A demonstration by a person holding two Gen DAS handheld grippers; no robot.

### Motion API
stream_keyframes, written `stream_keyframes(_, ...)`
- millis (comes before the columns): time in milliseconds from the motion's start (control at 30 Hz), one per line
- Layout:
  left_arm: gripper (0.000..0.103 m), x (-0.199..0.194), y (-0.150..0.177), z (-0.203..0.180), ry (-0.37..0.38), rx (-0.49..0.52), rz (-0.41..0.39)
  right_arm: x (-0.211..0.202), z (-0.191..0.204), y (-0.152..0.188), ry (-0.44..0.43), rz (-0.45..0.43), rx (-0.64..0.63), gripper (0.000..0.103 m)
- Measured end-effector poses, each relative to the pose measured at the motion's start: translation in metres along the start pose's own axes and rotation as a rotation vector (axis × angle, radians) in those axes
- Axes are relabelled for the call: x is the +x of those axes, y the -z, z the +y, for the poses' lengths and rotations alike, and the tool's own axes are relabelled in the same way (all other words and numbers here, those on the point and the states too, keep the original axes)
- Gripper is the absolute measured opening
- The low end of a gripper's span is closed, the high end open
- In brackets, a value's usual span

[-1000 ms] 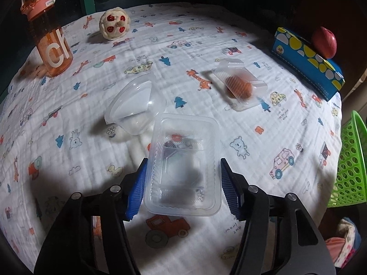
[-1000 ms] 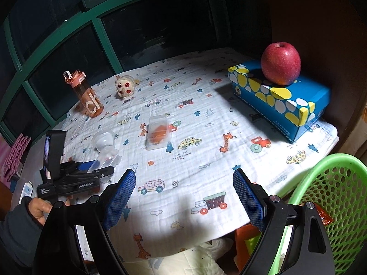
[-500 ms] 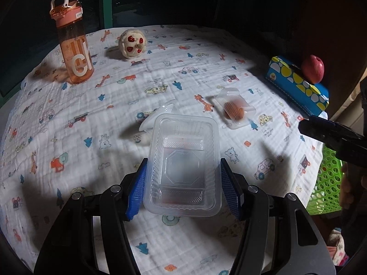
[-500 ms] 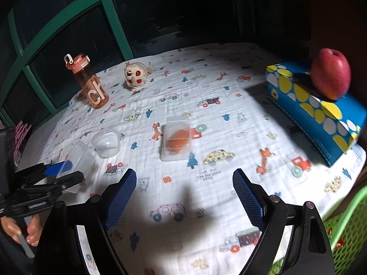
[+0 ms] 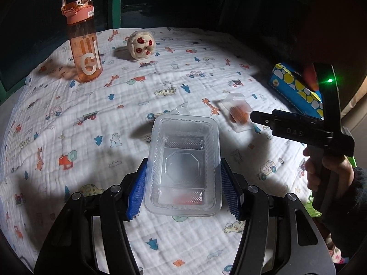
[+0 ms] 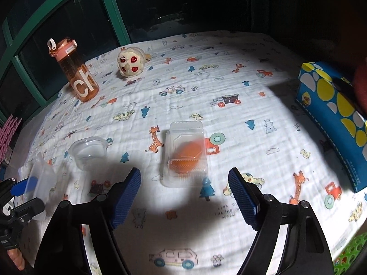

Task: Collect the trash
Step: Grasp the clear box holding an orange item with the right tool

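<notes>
Clear plastic, ribbed on its walls, makes the empty rectangular tray [image 5: 184, 165]; the left gripper [image 5: 183, 186] clamps it between both blue pads, lifted above the printed cloth [image 5: 68, 123]. Further right the right gripper [image 6: 184, 197] hangs with jaws wide and empty, just before the lidded pack with an orange pastry [image 6: 186, 153], with bare cloth around it. A blue dotted box [image 6: 332, 119] stands at the right edge.

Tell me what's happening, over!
Left gripper shut on clear tray, off the cloth. Right gripper open, short of the clamshell pack. Nothing between them.
</notes>
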State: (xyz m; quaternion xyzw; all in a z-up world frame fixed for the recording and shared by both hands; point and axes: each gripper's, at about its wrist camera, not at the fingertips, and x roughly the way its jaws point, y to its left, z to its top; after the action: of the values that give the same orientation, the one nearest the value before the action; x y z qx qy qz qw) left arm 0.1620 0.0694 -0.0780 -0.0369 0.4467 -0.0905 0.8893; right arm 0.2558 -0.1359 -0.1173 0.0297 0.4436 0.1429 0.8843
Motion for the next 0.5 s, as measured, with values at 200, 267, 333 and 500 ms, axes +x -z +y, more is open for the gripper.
stream_keyframes(200,0.059,0.002,0.000,0.001,0.005,0.001,0.001,0.022,-0.002,-0.007,0.012,0.022,0.021,0.072)
stream_keyframes(267,0.059,0.002,0.000,0.002,0.007,-0.001,0.002,0.029,-0.003,-0.009,0.020,0.034,0.026,0.071)
stream_keyframes(333,0.059,0.003,-0.001,0.002,0.009,-0.003,0.003,0.034,-0.003,-0.010,0.027,0.042,0.024,0.070)
stream_keyframes(500,0.059,0.004,-0.001,0.002,0.012,-0.007,0.006,0.044,-0.003,-0.011,0.036,0.053,0.024,0.068)
